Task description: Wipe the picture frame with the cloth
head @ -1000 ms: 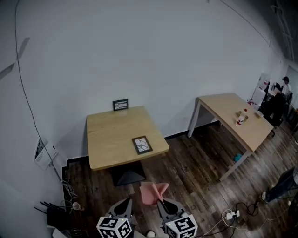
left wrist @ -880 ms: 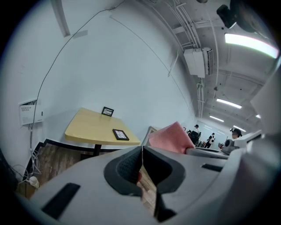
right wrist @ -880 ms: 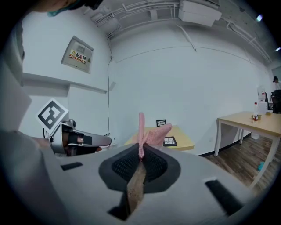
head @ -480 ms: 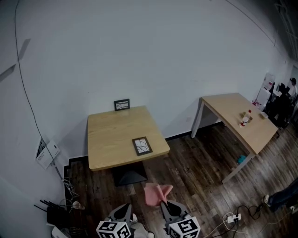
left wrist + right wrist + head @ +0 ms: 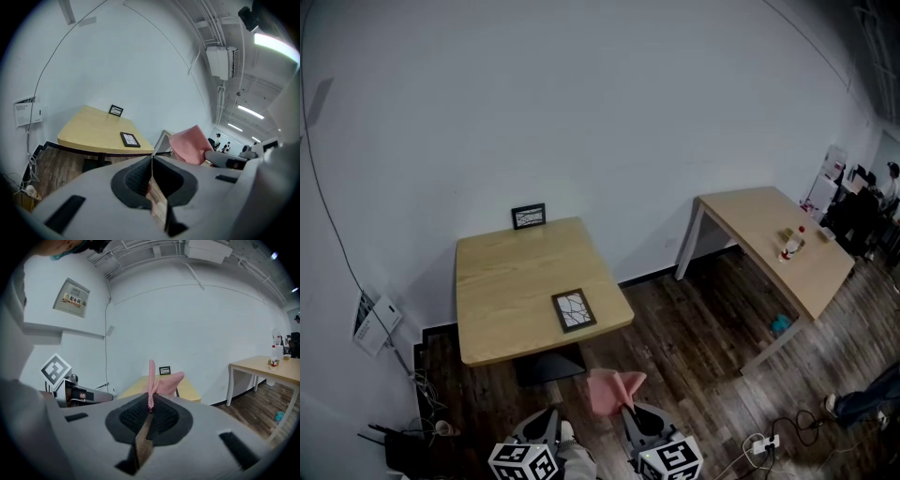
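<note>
Our left tool [image 5: 544, 427] is closed on nothing, at seven o'clock of the picture frame [image 5: 574, 310], which lies flat near the desk's [image 5: 502, 272] front edge. Our right tool [image 5: 634, 420], at the frame's five o'clock, is clamped on the pink cloth [image 5: 607, 390].

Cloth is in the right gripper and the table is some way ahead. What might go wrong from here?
1. The right gripper pinches the pink cloth by a narrow fold; rubbing may pull it free.
2. The flat frame lies loose near the front edge of the table; a wipe could slide it off unless the shut, empty left gripper steadies it.
3. A second frame stands at the wall; it may tip.
</note>
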